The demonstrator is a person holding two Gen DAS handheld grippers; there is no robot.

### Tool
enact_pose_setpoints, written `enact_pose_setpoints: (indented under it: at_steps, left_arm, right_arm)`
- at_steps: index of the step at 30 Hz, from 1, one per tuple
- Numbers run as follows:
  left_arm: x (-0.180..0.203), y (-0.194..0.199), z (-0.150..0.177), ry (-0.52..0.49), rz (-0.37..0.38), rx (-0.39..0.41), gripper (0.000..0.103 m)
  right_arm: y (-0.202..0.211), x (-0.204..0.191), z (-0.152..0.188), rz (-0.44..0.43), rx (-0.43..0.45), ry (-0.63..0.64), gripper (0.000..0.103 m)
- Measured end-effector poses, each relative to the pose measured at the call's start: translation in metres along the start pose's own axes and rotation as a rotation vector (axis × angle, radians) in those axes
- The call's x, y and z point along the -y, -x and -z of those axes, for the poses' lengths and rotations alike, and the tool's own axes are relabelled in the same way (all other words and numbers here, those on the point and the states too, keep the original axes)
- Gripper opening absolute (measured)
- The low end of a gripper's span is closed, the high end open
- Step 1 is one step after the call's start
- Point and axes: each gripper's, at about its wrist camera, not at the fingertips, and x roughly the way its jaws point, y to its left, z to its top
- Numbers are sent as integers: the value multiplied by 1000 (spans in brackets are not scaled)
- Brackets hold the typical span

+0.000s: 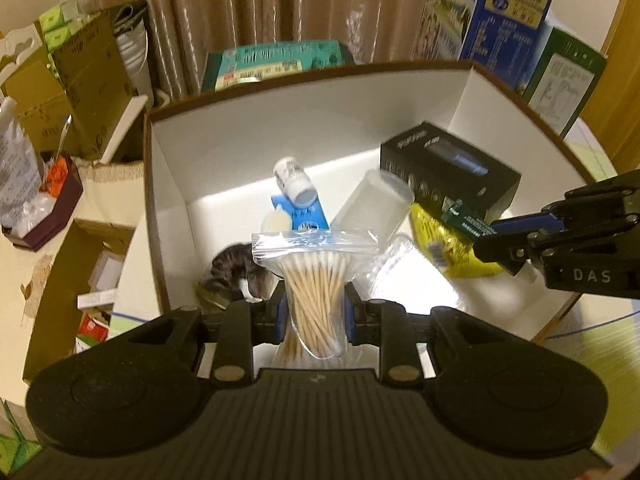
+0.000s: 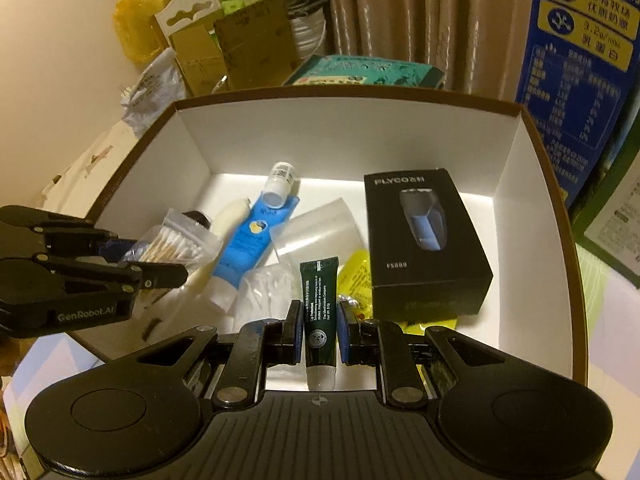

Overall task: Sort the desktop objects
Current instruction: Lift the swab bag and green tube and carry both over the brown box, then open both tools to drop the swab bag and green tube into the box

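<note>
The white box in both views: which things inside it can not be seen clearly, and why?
- Dark fuzzy item, left wrist view: the cotton swab bag in the left gripper covers it; identity unclear.
- Yellow packet, right wrist view: hidden behind the green tube in the right gripper and the black shaver box.

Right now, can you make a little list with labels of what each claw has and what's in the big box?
left claw: shut on bag of cotton swabs, held over the box
right claw: shut on dark green tube
box: white inside, brown rim, open top
in box: black shaver box, blue tube, small white bottle, clear plastic cup, yellow packet
</note>
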Motion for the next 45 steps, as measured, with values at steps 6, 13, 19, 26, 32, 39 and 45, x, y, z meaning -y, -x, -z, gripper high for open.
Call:
enact_pose_setpoints:
  at_steps: [6,13,19,26,32,39,45]
  left_arm:
    - [4,-13,4,1,-10,-35,22]
    - [7,-21,4,5,2,-63,23]
    - [7,-21,2,12,1,-57,27]
    - [12,-17,0,-4,0,-42,49]
    - [14,-15,-1,-7,1,-34,58]
    - [15,-10,0,7,4,-9,65]
    - [17,-1,0,19,8,19,67]
  right_arm:
    - [-2,4,1,-1,-6,-16,14]
    - [-4,7,0,2,-6,-23,14]
    - [-6,8,0,2,-7,-27,14]
    - [-9,9,2,12,-9,-32,14]
    - [-8,9,5,18,15,-21,14]
    - [0,8,9,27,34,-19,49]
    - [12,8,14,30,43,-17,69]
